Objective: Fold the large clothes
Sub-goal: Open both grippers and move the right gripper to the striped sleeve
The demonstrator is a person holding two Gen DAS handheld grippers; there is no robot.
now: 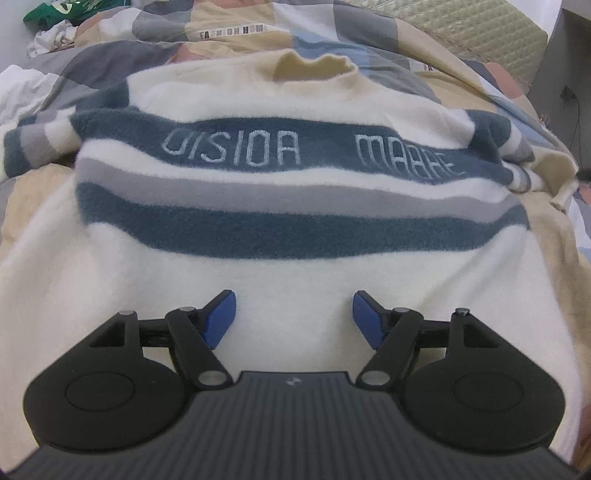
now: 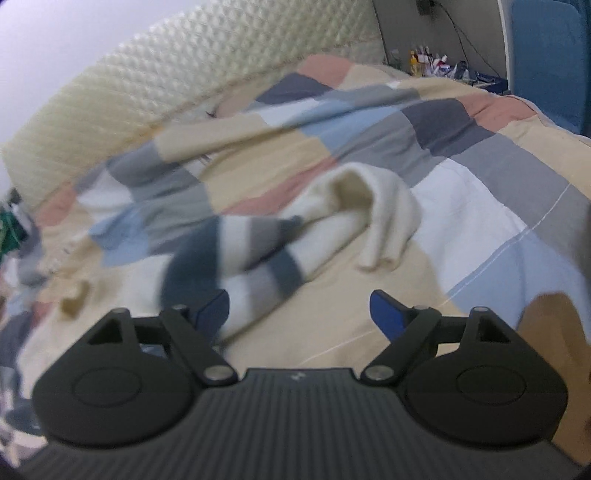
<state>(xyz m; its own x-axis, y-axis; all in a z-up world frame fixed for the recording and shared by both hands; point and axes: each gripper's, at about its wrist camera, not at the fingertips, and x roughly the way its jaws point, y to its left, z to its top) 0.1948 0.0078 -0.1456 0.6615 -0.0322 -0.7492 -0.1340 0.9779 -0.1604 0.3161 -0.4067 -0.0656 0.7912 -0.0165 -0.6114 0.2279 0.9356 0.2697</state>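
Note:
A cream fleece sweater [image 1: 288,206] with dark blue and grey stripes lies flat, front up, on the bed, collar at the far end. My left gripper [image 1: 294,314] is open and empty over the sweater's cream lower part. In the right wrist view, the sweater's striped sleeve [image 2: 295,243] lies crumpled on the quilt, its cream cuff folded over. My right gripper [image 2: 299,314] is open and empty just in front of the sleeve, with the sleeve's near end between its blue fingertips [image 2: 388,314]. The view is blurred.
A patchwork quilt [image 2: 480,155] covers the bed. A quilted cream headboard [image 2: 184,74] runs behind it. Green and white clothes [image 1: 55,22] lie at the far left. A cluttered side table [image 2: 443,66] stands at the back right.

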